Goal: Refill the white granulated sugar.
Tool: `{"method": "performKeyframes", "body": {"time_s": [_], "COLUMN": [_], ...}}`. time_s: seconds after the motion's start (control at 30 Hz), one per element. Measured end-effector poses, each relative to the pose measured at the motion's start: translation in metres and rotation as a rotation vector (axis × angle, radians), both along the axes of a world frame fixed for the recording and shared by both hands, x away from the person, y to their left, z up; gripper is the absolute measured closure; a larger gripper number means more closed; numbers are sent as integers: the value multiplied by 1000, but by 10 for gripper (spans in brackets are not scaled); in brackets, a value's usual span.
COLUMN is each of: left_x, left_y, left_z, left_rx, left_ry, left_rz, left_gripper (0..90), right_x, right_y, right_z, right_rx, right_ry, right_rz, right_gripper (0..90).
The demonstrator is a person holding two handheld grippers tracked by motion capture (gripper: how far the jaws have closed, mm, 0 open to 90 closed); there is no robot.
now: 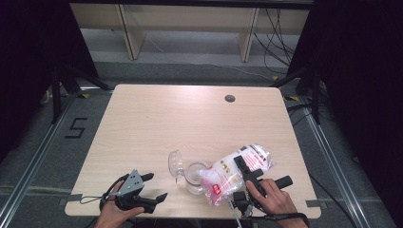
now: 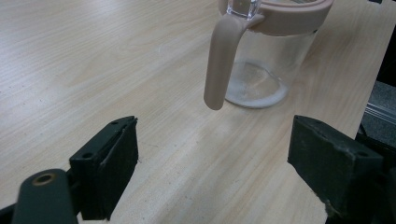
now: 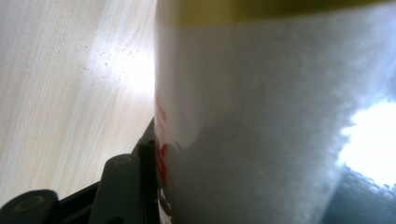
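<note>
Black grippers (image 1: 153,186), grey three-cornered plate (image 1: 131,183), trailing cables.

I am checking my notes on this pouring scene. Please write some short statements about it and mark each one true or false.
1. The right claw grips a bag of white powder. True.
2. The left claw holds the jar's handle. False: its jaws stand open with nothing between them, apart from the jar.
3. The jar's lid is flipped open. True.
4. The bag lies flat on the table. False: it is held tilted, its lower end at the jar's mouth.
5. The jar is full. False: a thin white layer covers its bottom.
</note>
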State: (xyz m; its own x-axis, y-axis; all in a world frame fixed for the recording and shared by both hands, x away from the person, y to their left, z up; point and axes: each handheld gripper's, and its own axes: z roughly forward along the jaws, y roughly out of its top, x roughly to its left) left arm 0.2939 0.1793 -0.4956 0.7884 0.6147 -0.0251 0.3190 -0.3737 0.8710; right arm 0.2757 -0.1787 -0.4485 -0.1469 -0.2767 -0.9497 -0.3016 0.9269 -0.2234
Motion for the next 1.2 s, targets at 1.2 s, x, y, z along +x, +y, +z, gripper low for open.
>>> {"method": "performKeyframes", "body": {"time_s": [1.2], "left_x": [-2], "left_y": [-3], "left_z": [-2], "left_rx": [-28], "left_ry": [27], "left_rz": [21], "left_gripper": [157], "right_x": [5], "right_y": [9], "right_z": [2], "right_rx": [-22], "right_ry": [-18], "right_rz": [37], "right_gripper": [494]}}
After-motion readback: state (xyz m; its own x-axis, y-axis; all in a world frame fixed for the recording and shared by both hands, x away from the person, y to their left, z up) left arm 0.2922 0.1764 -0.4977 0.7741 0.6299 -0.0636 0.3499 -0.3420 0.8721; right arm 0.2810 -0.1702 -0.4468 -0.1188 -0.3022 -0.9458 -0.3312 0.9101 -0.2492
